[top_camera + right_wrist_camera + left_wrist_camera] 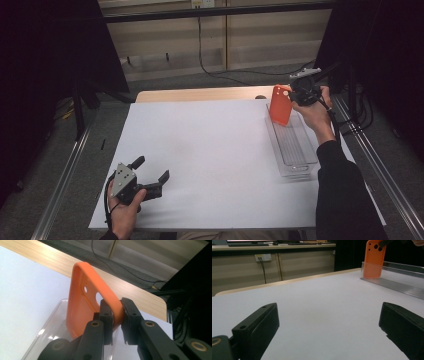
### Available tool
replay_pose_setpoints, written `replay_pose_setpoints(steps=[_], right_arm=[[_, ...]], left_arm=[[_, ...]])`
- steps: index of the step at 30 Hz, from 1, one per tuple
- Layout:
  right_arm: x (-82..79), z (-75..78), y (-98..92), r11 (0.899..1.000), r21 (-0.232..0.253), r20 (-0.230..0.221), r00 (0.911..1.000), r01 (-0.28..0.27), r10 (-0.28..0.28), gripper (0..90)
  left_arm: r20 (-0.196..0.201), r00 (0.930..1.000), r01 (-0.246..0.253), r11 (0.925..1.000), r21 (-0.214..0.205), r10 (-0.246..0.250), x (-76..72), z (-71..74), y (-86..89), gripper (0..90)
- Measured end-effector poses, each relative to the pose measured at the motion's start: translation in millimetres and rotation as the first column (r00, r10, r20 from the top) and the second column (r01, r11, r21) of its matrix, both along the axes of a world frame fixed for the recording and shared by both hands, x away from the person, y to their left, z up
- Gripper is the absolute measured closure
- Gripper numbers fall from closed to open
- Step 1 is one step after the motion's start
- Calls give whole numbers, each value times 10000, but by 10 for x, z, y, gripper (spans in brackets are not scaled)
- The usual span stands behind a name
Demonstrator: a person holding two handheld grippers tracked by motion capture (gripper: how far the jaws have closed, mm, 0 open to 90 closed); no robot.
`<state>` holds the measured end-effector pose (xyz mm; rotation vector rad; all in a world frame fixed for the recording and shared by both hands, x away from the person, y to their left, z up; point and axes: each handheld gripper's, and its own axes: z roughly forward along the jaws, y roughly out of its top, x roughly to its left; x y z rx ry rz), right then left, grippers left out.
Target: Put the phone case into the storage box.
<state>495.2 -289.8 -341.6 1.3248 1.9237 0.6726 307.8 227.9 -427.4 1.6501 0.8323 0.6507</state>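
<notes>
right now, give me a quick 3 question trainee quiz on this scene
1. True or false: the right gripper is shut on the orange phone case.
2. Where is the case's lower end: A) flat on the white sheet, B) inside the clear tray, C) under the left gripper?
3. What do the left gripper's open jaws hold?

Key:
1. True; the jaws pinch its edge.
2. B.
3. Nothing; it rests near the white sheet's front edge.

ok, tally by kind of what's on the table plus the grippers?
Orange phone case: 1
Clear plastic tray: 1
White sheet: 1
Grippers: 2, left gripper open, right gripper shut on the case
Total: 5
</notes>
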Motion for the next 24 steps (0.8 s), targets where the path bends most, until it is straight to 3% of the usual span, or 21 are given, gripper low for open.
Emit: replay_pose_setpoints(steps=[24], right_arm=[[174,-40,-94,9977,571,-72,9993,362,-358,743]], left_arm=[[-52,10000,33,10000,36,-33,22,-2,15,28]])
